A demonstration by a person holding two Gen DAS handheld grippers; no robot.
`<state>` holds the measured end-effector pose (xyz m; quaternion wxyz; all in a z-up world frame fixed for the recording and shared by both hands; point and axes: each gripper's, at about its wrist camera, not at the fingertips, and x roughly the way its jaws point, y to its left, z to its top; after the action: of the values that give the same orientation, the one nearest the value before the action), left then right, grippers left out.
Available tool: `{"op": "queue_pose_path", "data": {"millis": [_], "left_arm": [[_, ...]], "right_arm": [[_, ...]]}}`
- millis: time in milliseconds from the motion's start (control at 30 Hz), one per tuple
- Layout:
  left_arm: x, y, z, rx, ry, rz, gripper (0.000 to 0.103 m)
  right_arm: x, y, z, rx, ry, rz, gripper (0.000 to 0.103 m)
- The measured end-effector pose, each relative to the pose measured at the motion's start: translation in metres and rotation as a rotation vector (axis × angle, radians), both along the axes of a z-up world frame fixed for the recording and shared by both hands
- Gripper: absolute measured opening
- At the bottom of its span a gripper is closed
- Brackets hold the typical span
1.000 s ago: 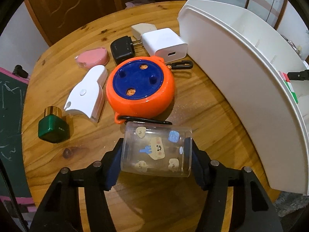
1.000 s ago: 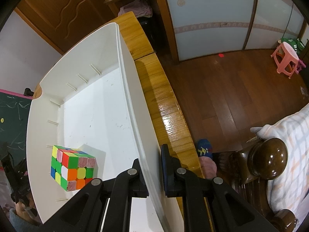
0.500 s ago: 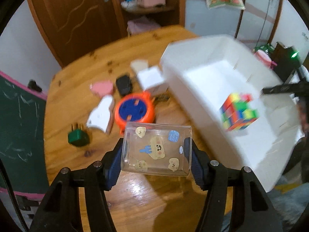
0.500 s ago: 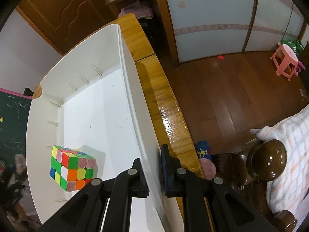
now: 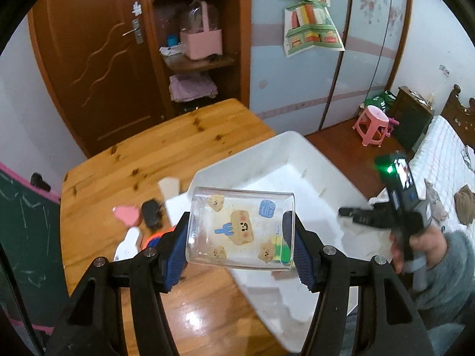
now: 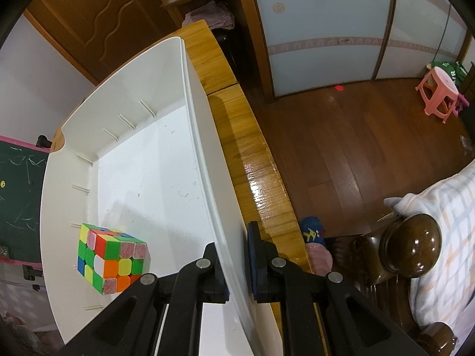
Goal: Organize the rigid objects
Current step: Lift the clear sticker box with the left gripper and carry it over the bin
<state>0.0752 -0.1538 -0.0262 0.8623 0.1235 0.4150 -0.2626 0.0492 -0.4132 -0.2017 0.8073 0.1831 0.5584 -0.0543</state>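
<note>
The left gripper (image 5: 241, 247) clamps a clear sticker-covered box (image 5: 241, 227) in the air above the white bin (image 5: 311, 175). The right gripper (image 6: 236, 262) pinches the bin's wall, with a puzzle cube (image 6: 110, 262) inside. Chargers (image 5: 152, 216) lie beyond on the table (image 5: 142, 160).

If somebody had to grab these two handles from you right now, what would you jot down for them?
Left gripper: shut on the clear sticker box, held in the air above the white bin's near edge.
Right gripper: clamped on the bin's right wall, steadying it.
Done: Rubik's cube already sits inside the bin.
Left on the wooden table: pink piece, black charger, white piece, orange reel partly hidden, a beige block.
Next, probably: lower the box into the bin, release, fetch the rest.
</note>
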Motion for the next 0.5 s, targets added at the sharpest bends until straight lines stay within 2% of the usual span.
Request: {"op": "queue_pose_path", "data": {"millis": [200,333,500], "left_arm": [[0.014,-0.03,-0.003,0.017,0.001,0.002,0.065],[0.021,-0.046,-0.016,0.059,0.0,0.016,0.065],[0.034,-0.057,-0.035,0.092,0.038,0.035,0.065]], "right_arm": [[0.0,0.001,0.0,-0.003,-0.001,0.002,0.01],[-0.001,0.0,0.0,0.007,-0.005,-0.007,0.01],[-0.004,-0.006,0.002,0.045,-0.044,-0.031,0.009]]}}
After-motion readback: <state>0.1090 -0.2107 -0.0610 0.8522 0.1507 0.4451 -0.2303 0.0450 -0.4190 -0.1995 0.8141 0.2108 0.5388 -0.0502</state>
